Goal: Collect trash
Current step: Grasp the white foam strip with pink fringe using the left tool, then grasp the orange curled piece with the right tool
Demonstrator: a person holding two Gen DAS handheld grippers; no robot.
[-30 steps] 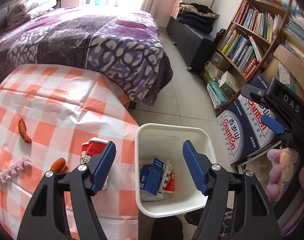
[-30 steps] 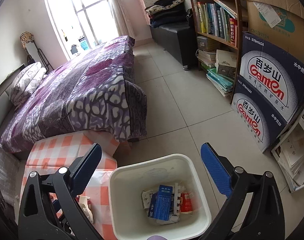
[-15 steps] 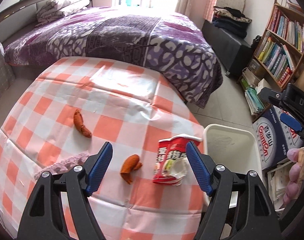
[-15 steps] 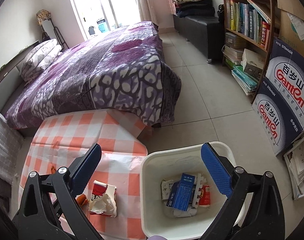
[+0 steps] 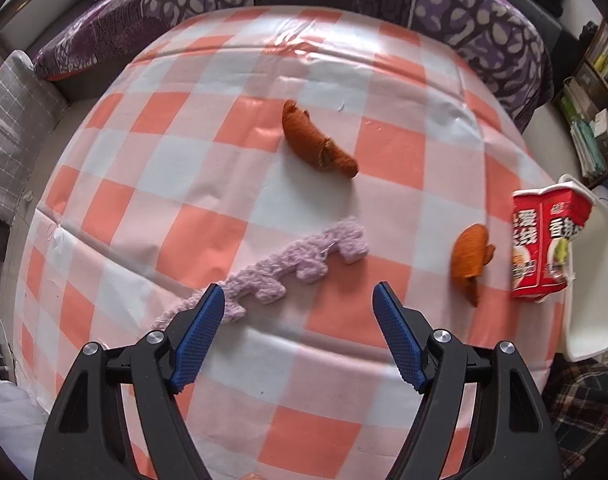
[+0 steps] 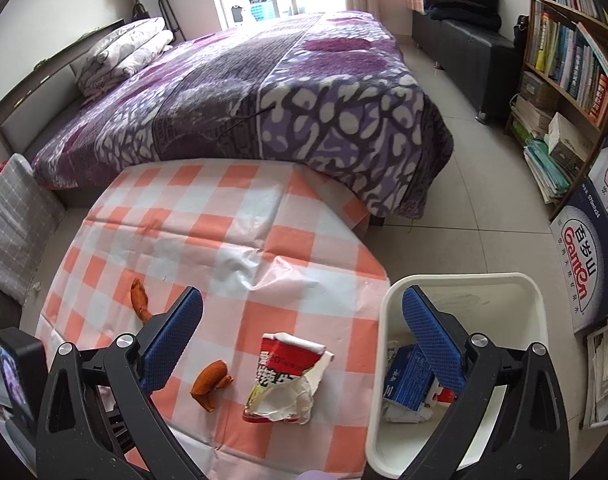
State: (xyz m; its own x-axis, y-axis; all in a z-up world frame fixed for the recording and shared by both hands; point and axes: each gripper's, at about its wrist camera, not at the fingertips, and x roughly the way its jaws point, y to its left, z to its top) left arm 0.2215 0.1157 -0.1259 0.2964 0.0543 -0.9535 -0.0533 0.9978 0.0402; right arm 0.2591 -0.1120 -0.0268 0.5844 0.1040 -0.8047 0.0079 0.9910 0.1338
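Left gripper [image 5: 299, 300]: held low over the checked tablecloth [image 5: 231, 184], pointing forward and down, blue pads spread wide, nothing between them.
Left pad [image 5: 199, 332]: lying across the near end of the lilac knitted strip [image 5: 299, 264]; contact cannot be told.
Right gripper [image 6: 301, 308]: raised higher above the tablecloth [image 6: 231, 240], tilted down toward the table's right edge, spread wide and empty.
Right gripper's spread: left finger over the cloth, right finger [image 6: 432, 340] over the white bin [image 6: 536, 296] (one side each of the table edge).
Red carton [image 5: 544, 240]: crushed, torn open, lying on the tablecloth at its right edge, just beside the bin [image 5: 592, 288]; in the right wrist view [image 6: 287, 376] between the two fingers and nearer the camera than their tips.
Near orange peel [image 5: 470, 260]: on the tablecloth just left of the carton, apart from it; also seen in the right wrist view [image 6: 211, 382].
Far orange peel [image 5: 316, 142]: on the tablecloth, further back and left of the carton, well apart; partly hidden behind the left finger in the right wrist view [image 6: 139, 300].
Lilac strip: left of the carton, running diagonally from mid-cloth toward the left gripper.
Bin: on the floor against the table's right edge, holding a blue box [image 6: 408, 376] and crumpled wrappers.
Bed [image 6: 263, 92]: beyond the table's far edge.
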